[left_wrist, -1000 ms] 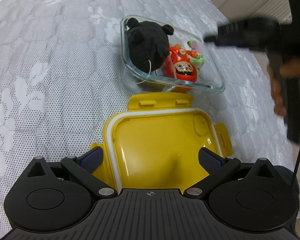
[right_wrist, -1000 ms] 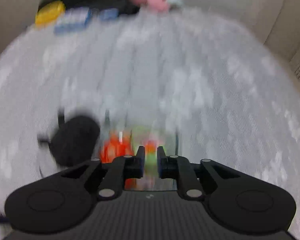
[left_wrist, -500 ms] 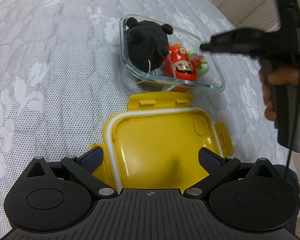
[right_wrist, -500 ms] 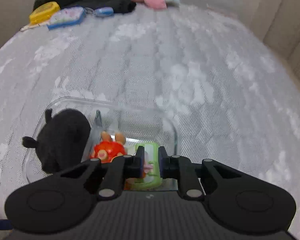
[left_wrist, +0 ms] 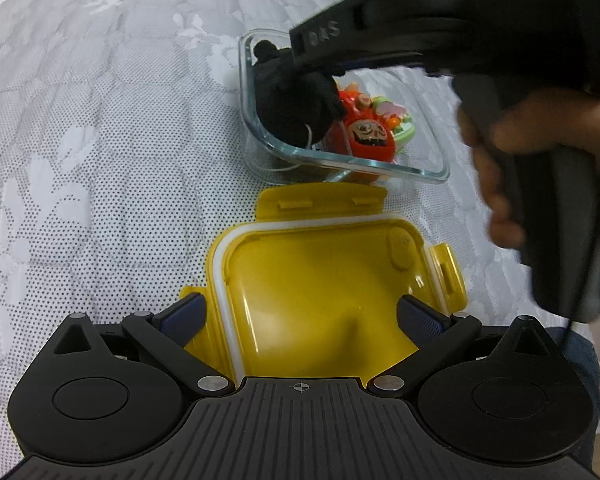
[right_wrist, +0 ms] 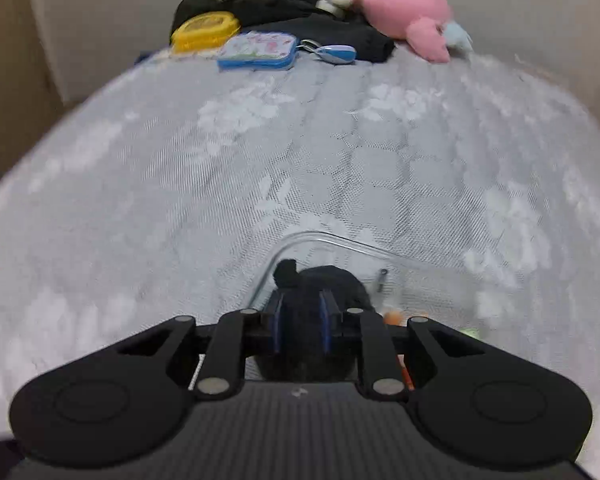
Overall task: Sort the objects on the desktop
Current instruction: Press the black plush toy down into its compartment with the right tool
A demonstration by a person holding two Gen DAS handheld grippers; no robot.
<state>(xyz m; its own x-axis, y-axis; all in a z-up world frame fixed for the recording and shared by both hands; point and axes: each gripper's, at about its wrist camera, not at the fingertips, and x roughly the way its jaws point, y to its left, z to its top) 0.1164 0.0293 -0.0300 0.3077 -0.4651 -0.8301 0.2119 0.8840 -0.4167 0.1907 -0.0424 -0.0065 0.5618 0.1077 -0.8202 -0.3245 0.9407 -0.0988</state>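
The bed [left_wrist: 100,140] wears a matt white quilted cloth, dotted and woven with pale flowers. The container [left_wrist: 436,168] is clear, glossy glass with smooth rounded edges. In it, the black toy [left_wrist: 288,104] is soft, matt plush; the red figure [left_wrist: 368,136] looks like shiny painted plastic. The yellow lid [left_wrist: 320,280], lower centre, is smooth glossy plastic with a white seal strip. At the top of the right wrist frame, the pink toy [right_wrist: 400,4] is fuzzy plush.

A bedroom in a home is showing here: a quilted white mattress [right_wrist: 300,168] is filling the view, with a pink plush toy [right_wrist: 400,12] and dark clothing [right_wrist: 300,20] lying at its far edge.
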